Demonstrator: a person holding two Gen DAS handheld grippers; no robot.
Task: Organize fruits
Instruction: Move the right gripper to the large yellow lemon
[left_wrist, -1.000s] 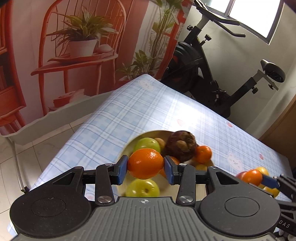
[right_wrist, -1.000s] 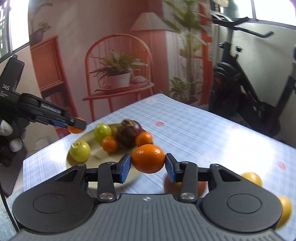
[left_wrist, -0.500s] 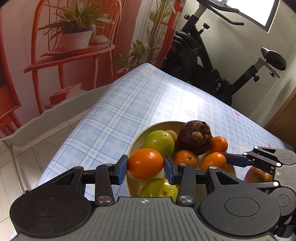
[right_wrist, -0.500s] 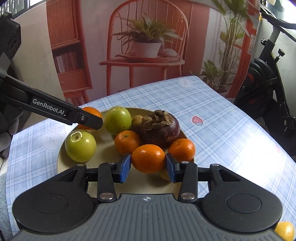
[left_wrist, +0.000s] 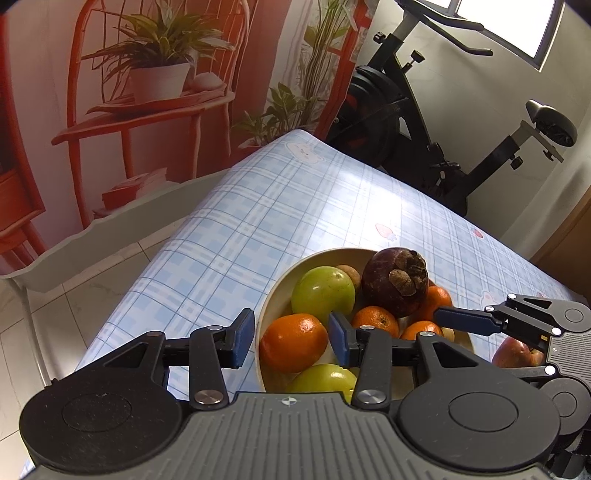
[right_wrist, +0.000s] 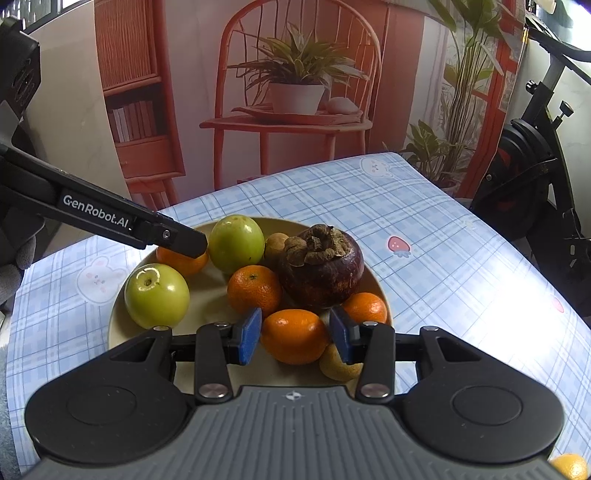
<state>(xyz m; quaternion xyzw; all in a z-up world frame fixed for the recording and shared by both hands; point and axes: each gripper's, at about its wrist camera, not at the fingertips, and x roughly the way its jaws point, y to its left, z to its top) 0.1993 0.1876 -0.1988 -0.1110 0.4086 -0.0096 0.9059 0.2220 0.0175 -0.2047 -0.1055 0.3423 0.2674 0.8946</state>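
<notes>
A cream plate (right_wrist: 118, 314) (left_wrist: 273, 295) on the blue checked tablecloth holds two green apples (right_wrist: 157, 295), a dark mangosteen (right_wrist: 321, 273), a small brown fruit and several oranges. My left gripper (left_wrist: 291, 338) is open; an orange (left_wrist: 293, 341) lies on the plate between its spread blue pads. My right gripper (right_wrist: 295, 334) is open too, with an orange (right_wrist: 295, 336) resting on the plate's near side between its pads. The left gripper's finger shows in the right wrist view (right_wrist: 177, 242), over the plate's far left.
A red apple (left_wrist: 517, 352) lies on the table right of the plate, and an orange (right_wrist: 569, 467) at the near right. An exercise bike (left_wrist: 424, 122) stands beyond the table's far edge. The table's left edge drops to a tiled floor.
Both grippers have lowered to the plate and opened; each orange has been let go and now rests on the plate between the spread pads.
</notes>
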